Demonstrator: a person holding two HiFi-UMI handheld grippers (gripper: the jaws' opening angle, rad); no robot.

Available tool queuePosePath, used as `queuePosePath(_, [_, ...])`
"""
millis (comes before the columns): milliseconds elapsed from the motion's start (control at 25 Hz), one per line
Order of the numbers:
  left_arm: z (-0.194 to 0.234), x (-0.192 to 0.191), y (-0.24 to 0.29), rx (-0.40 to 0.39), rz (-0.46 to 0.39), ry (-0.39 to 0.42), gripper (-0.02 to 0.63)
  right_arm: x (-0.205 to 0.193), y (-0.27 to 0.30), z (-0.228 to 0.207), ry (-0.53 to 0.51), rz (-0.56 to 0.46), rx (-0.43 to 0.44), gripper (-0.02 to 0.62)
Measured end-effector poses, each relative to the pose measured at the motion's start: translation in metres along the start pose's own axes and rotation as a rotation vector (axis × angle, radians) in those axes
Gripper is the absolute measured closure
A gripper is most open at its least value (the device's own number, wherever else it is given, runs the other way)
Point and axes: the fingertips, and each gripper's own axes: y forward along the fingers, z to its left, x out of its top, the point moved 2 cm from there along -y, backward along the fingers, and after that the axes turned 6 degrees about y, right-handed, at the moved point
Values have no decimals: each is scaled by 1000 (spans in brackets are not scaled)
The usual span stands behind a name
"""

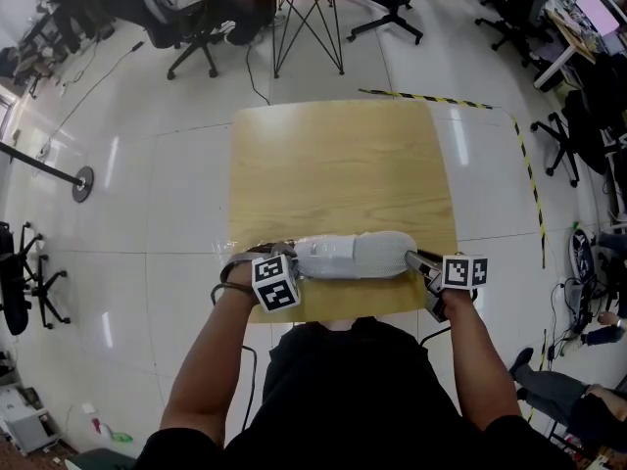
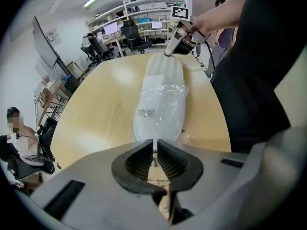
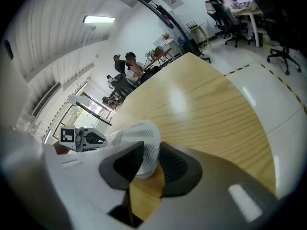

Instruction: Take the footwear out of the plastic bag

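We find a white mesh shoe [image 1: 377,253] lying crosswise along the 6 o'clock edge of a square light-wood table [image 1: 343,164]. Its 9 o'clock half is sheathed in a clear plastic bag [image 1: 318,258]; its 3 o'clock end appears bare. The left gripper [image 2: 154,146], at the 9 o'clock end, has its jaws almost together, pinching a thin fold of the bag. The right gripper [image 3: 146,159], at 3 o'clock, has its jaws partly apart, its pads clamped on the shoe's bare end.

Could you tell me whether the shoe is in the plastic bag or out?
Partly out: the plastic bag covers half the shoe; its bare end sits in the right gripper.
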Motion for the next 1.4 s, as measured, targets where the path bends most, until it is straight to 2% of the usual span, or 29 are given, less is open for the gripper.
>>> queuePosePath(280, [1, -6, -2, 35, 25, 11, 588, 1, -17, -11, 4, -3, -20, 489])
queuePosePath(880, [1, -42, -12, 90, 96, -21, 592, 8, -37, -29, -6, -16, -25, 489])
queuePosePath(1400, [7, -49, -13, 119, 120, -21, 592, 8, -64, -49, -4, -11, -43, 489])
